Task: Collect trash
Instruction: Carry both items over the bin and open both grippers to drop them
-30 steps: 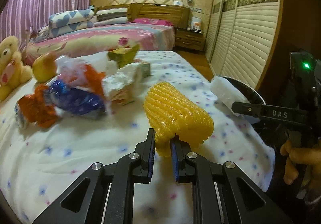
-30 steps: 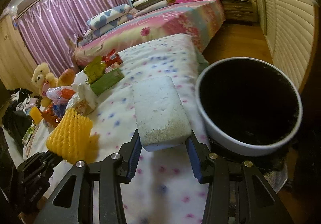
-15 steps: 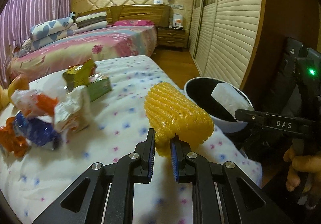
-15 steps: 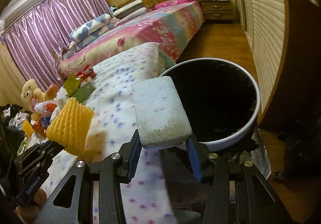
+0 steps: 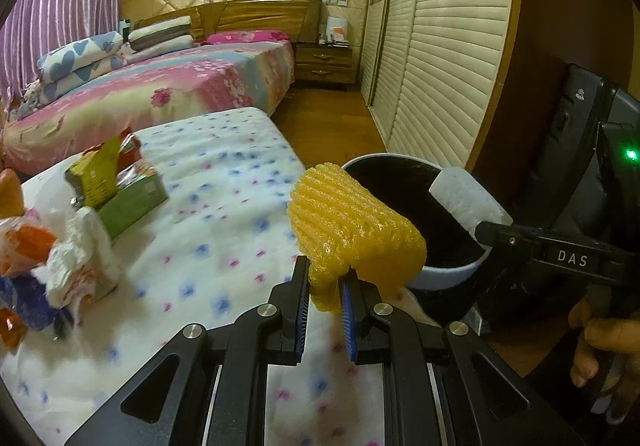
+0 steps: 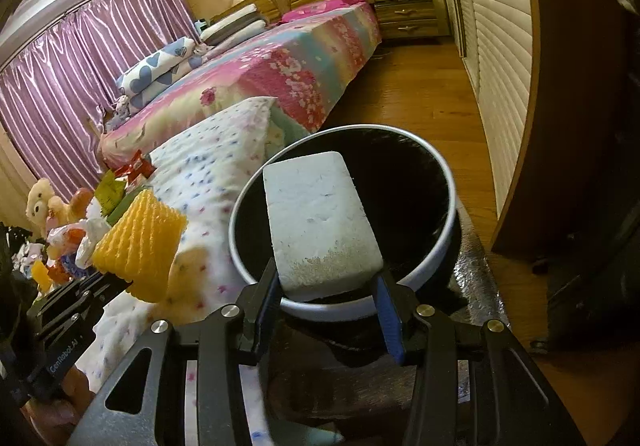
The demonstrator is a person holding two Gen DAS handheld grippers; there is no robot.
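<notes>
My left gripper [image 5: 325,288] is shut on a yellow ribbed foam net [image 5: 352,224], held above the near right corner of the dotted mattress [image 5: 224,214], beside the bin. My right gripper [image 6: 326,296] is shut on a white foam block [image 6: 318,222], which hangs over the mouth of the round white-rimmed bin [image 6: 450,230] with its black liner. From the left wrist view the bin [image 5: 452,272] shows behind the yellow net, with the white block [image 5: 464,202] over its right rim. From the right wrist view the yellow net [image 6: 140,244] floats left of the bin.
More trash lies on the mattress at left: a green box [image 5: 128,202], a yellow-green packet [image 5: 98,176], crumpled white paper [image 5: 86,258], orange and blue wrappers [image 5: 24,270]. A big bed [image 5: 168,94] stands behind, louvred wardrobe doors [image 5: 448,86] on the right, wooden floor [image 6: 424,98] between. Soft toys [image 6: 44,202] sit far left.
Both grippers have carried their loads to the right, off the mattress toward the bin. The white block went from beside the bin to over its opening; the yellow net has come close to the rim.
</notes>
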